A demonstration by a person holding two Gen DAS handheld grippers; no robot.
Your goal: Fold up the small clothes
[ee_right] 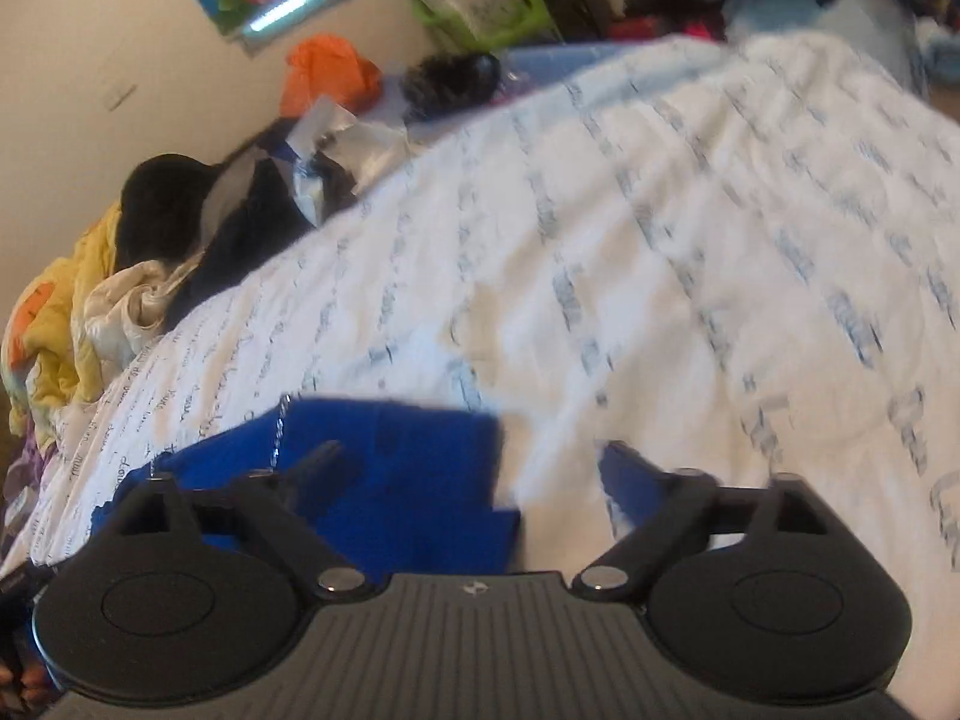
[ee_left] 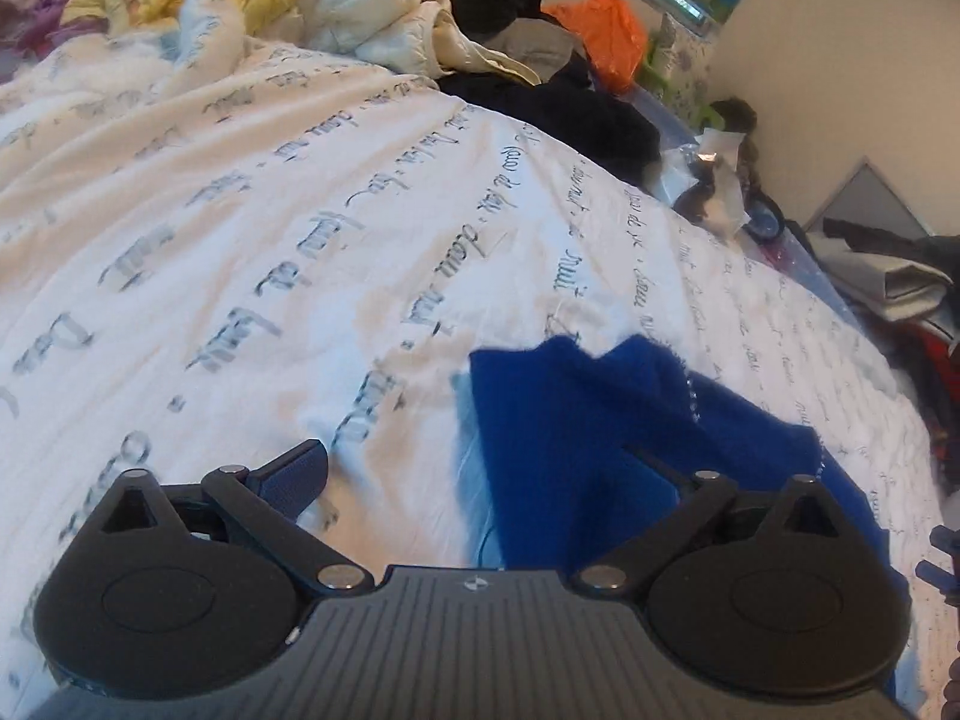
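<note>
A small royal-blue garment lies rumpled on a white bedsheet printed with blue script. My left gripper is open just above the sheet; its left finger is over bare sheet and its right finger is over the blue cloth. The garment also shows in the right wrist view, low and left of centre. My right gripper is open; its left finger is over the cloth and its right finger over the sheet. Neither holds anything.
A heap of yellow, white and black clothes and an orange bag lie at the far edge of the bed by the wall. Crumpled packaging and more clutter sit at the right.
</note>
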